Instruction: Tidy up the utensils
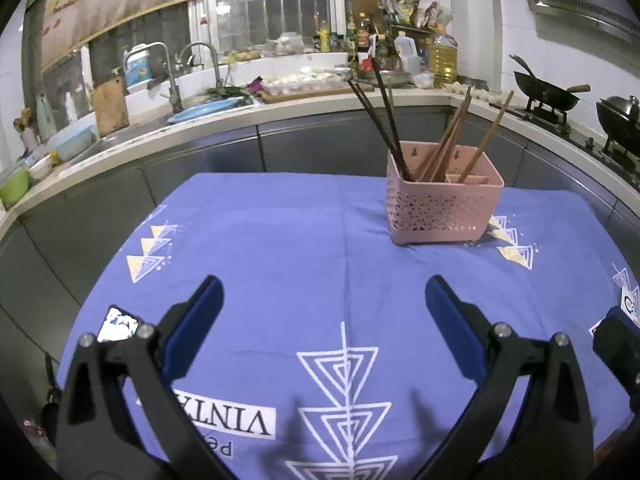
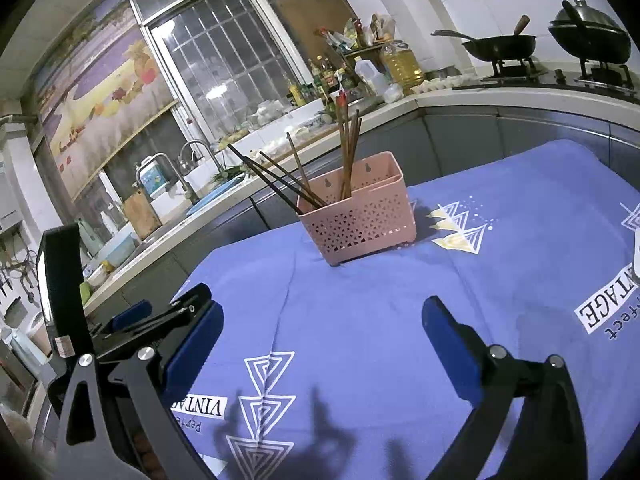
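Our fingers (image 1: 202,312) on both the left gripper (image 1: 324,300) and right gripper (image 2: 320,320) spread wide, blue pads holding nothing. Ahead on the smooth blue tablecloth (image 1: 280,240) stands the perforated pink plastic caddy (image 1: 442,204), slim dark and wooden chopsticks (image 1: 440,148) leaning inside.

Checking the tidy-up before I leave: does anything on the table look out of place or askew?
Nothing stands out. The chopsticks all stand in the pink basket, upright on the blue cloth; they merely lean at different angles.
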Available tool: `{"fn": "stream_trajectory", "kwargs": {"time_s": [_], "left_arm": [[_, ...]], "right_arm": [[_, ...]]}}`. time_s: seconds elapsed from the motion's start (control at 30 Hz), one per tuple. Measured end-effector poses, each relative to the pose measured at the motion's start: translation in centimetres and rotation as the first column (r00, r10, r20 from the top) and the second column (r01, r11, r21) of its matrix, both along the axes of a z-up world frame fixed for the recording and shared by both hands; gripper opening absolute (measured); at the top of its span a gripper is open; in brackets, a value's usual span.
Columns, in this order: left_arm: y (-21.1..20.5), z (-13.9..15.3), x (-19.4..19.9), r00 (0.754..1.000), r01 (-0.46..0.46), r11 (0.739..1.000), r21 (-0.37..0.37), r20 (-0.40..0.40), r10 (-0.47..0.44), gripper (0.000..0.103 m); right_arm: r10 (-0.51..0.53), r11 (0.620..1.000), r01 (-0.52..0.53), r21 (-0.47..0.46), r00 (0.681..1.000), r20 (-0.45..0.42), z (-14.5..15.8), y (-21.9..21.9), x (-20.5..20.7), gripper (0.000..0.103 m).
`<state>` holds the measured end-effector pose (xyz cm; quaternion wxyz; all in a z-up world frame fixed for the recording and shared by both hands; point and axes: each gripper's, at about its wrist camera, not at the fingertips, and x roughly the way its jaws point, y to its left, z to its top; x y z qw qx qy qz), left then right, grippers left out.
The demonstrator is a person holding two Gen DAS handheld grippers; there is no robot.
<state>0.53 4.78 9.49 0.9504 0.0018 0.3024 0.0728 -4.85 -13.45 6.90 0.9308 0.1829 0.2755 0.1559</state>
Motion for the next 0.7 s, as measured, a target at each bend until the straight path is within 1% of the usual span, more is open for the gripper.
{"fn": "stream_trajectory", "kwargs": {"time_s": [0.2,0.33,0.47,0.7], "left_arm": [[-0.3,0.7,-0.5,1.0,0.002,1.0,0.008,0.018,-0.002,0.097],[-0.5,1.2,-0.9,0.999,0.014,1.0,0.017,0.033,-0.015,0.097],[-0.6,1.8,-1.5,0.998,0.007,0.999,0.034,0.056,-0.009,0.097],[-0.5,2.3,-1.7,0.997,-0.01,0.999,0.036,0.073,0.008,0.097]], "right_arm": [[0.002,1.0,-0.001,-0.03,1.0,0.029,0.4,0.4,-0.4,0.098],[0.009,1.0,-0.008,-0.016,1.0,0.029,0.6,0.3,-0.5,0.098],[0.011,1.0,-0.011,-0.006,0.999,0.034,0.9,0.1,-0.6,0.098],[0.021,1.0,-0.021,-0.006,0.999,0.047,1.3,0.2,-0.9,0.098]]}}
